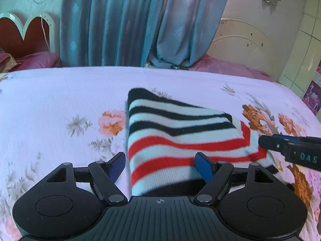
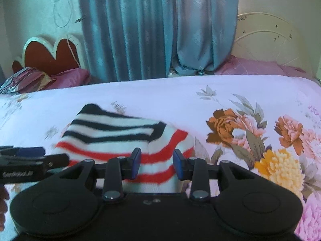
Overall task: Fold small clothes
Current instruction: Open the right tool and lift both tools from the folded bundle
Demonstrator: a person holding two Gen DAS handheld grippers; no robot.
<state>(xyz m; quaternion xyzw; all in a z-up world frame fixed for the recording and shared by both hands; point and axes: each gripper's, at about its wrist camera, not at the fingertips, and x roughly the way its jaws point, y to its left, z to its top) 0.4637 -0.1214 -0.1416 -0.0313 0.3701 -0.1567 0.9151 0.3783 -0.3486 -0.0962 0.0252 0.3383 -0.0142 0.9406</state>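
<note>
Already folded into a compact striped bundle, the garment (image 1: 180, 132) lies on the floral bedsheet (image 1: 50, 100), so I judge the folding largely done, with only tidying or a last fold left. My left gripper (image 1: 162, 165) stands wide apart around its near edge, gripping nothing. My right gripper (image 2: 155, 163) straddles the near right corner, its pads (image 2: 136, 162) narrowly parted and not visibly pressing the cloth.

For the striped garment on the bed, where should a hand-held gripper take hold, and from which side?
Probably the striped garment is best pinched at its near red-striped edge, coming low from the camera side. That edge faces both hand-held grippers and is a thin folded layer on the floral bedsheet.
</note>
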